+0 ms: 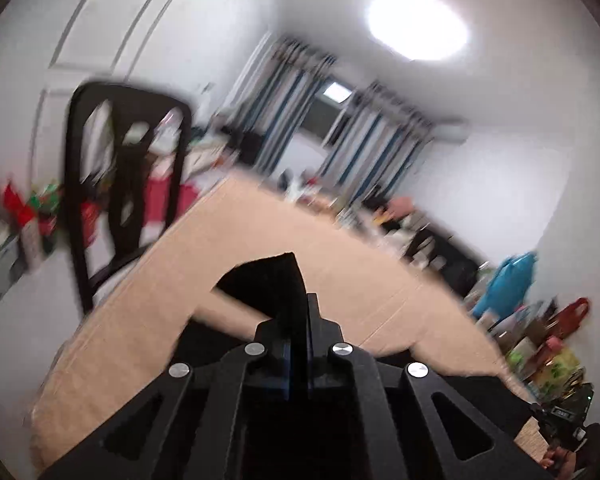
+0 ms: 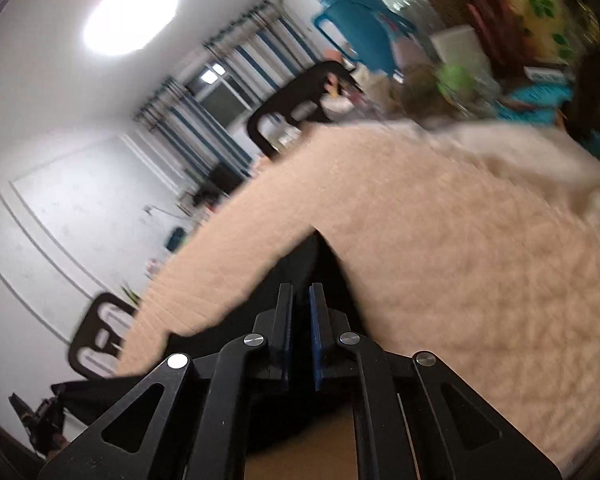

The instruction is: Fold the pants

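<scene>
In the left wrist view, the left gripper [image 1: 300, 312] is clenched on the black pants [image 1: 266, 282]; a corner of the cloth stands up between its fingers and folds over to the left, lifted above the beige cover [image 1: 228, 232] of the table; more of the dark cloth lies below the fingers, on both sides; a black chair [image 1: 128, 184] stands at the left edge of the table; the striped curtains [image 1: 284, 112] and a bright ceiling lamp [image 1: 418, 22] are behind, all blurred; the right gripper [image 1: 560, 428] shows small at the lower right corner.

In the right wrist view, the right gripper [image 2: 301, 312] is also closed on the pants [image 2: 300, 264]; the black cloth rises in a ridge between the blue pads and spreads left along the cover [image 2: 440, 240]; another black chair [image 2: 296, 108] stands at the far side; a blue bag [image 2: 356, 32] hangs among the clutter beyond.
</scene>
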`<state>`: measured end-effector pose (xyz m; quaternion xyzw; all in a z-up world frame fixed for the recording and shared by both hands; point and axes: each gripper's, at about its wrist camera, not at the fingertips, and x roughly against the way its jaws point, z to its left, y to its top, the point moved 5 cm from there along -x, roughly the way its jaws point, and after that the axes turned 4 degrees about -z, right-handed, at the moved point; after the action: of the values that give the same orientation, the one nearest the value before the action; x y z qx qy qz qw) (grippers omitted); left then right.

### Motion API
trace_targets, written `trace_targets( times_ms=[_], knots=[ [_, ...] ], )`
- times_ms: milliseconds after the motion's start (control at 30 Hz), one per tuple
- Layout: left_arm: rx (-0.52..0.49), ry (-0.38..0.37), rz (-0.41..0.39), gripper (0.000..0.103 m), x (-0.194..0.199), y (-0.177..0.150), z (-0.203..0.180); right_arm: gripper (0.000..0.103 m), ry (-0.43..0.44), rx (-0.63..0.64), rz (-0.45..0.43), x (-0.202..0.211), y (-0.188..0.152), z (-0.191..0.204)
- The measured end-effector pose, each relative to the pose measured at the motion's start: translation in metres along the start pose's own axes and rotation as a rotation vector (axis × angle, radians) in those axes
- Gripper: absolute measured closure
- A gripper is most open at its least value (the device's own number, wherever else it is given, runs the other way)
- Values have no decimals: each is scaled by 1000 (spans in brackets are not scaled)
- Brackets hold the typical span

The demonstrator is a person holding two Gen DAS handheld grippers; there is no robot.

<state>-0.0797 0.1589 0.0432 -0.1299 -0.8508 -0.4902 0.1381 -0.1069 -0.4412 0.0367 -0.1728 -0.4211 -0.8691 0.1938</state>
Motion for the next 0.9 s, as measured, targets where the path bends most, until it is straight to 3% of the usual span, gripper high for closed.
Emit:
trace_targets(
  times_ms=[100,167,233,333,400,467,500,700,767,833,900],
  knots=[
    [23,76,180,96,-17,-47,33,89,-95,12,126,-20,-27,-28],
    [23,96,232,93,-13,-65,43,83,-118,25,102,-13,-25,-31],
    [27,99,214,88,-2,-63,43,82,-157,52,57,-3,-18,-27],
    [-18,164,129,66,9,-39,41,81,-199,119,-5,9,-9,-16],
    [-58,200,90,61,4,-21,34,79,-170,152,-28,9,-4,-6],
    [-110,168,110,41,-14,-8,23,76,-141,191,-14,2,-2,5],
    [-135,154,127,40,-25,-6,21,75,-132,211,-3,-5,-2,11],
    [-217,258,340,42,-111,-26,34,72,-113,352,72,-47,-7,42],
    [-312,314,319,80,-115,-27,25,72,-142,377,113,-64,-10,44],
    [-336,311,312,92,-117,-26,18,72,-162,427,169,-82,-15,47],
    [-344,323,315,92,-123,-24,19,73,-193,441,221,-101,-18,43]
  ],
)
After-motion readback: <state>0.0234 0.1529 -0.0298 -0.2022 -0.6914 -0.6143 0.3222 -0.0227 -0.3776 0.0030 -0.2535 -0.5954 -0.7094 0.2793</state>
